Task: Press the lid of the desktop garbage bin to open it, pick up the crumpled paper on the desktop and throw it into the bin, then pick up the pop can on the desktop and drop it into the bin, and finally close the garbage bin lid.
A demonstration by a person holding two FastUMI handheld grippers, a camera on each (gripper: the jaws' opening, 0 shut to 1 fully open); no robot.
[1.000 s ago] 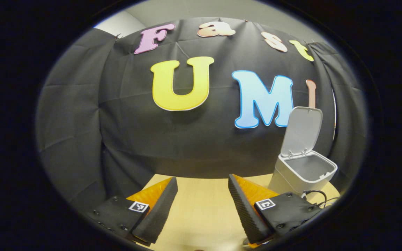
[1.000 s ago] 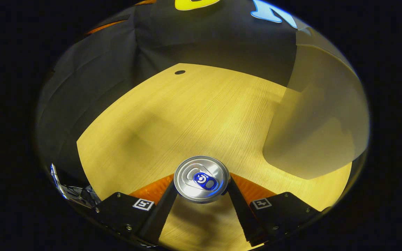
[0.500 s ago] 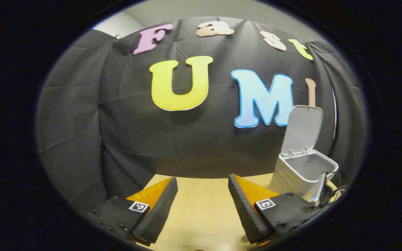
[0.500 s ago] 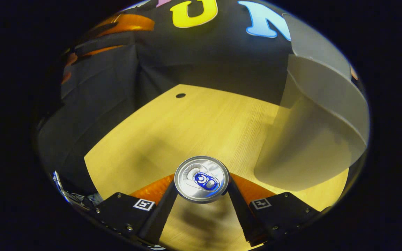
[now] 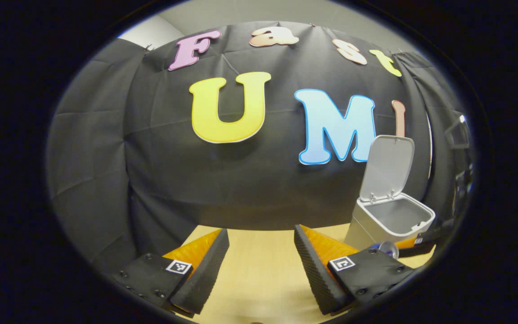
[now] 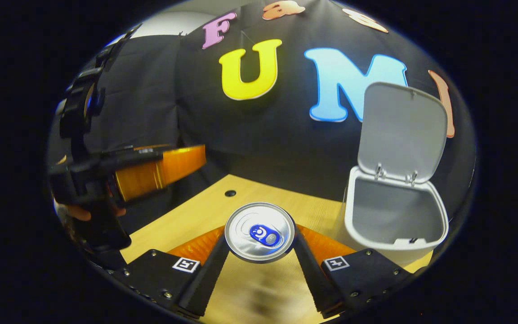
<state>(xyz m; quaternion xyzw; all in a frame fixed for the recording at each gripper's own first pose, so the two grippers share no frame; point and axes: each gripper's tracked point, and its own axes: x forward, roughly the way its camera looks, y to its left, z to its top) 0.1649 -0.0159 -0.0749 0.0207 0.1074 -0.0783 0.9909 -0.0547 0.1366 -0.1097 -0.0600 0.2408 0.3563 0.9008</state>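
light: even, dim edges | fisheye bending at rims | table shadow blurred

Booth wall: black cloth, creased and seamed, hung behind the counter and wrapping round both sides. Room wall: pale, plain, seen above the top edge of the cloth. Counter: light wood-grain top, its far edge meeting the cloth. Hole: small, dark, round, set in the counter near its far edge. Lighting: even overhead, with soft shadows on the counter.
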